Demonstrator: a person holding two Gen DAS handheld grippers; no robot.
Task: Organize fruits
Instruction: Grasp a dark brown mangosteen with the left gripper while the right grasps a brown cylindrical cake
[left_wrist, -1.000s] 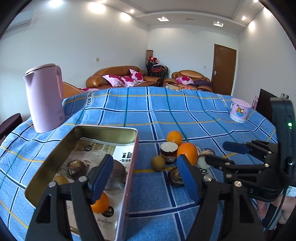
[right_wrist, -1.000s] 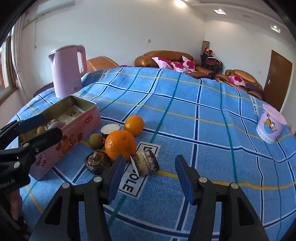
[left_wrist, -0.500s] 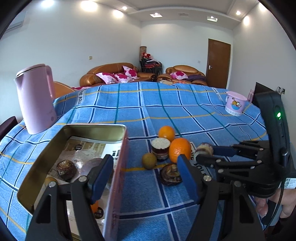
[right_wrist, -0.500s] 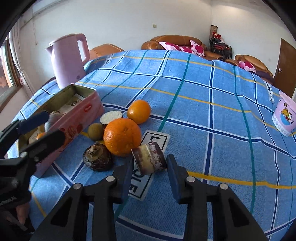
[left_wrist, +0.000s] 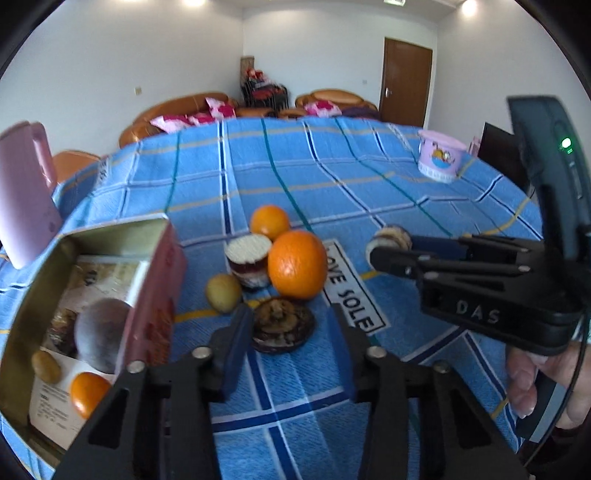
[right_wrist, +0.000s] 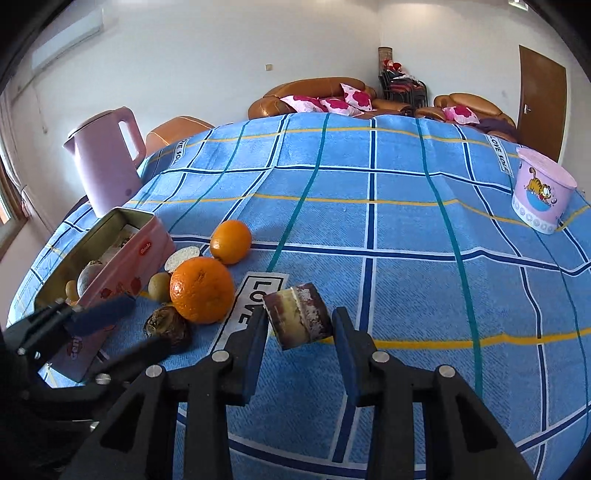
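My left gripper hangs low over the blue cloth, its jaws closing around a flat dark fruit piece; a gap still shows on the right side. My right gripper is shut on a cut brown-and-cream fruit piece, also seen from the left wrist view as the cut piece. Just beyond stand a big orange, a small orange, a white-topped cut fruit and a small yellowish fruit. The pink tin on the left holds several fruits.
A pink kettle stands behind the tin at the far left. A pink cartoon cup sits at the far right of the cloth. A person's hand grips the right tool. Sofas lie beyond the table.
The left gripper moved forward and down to the dark fruit piece and its jaws narrowed. The right gripper shut on the cut piece and rolled a little with it.
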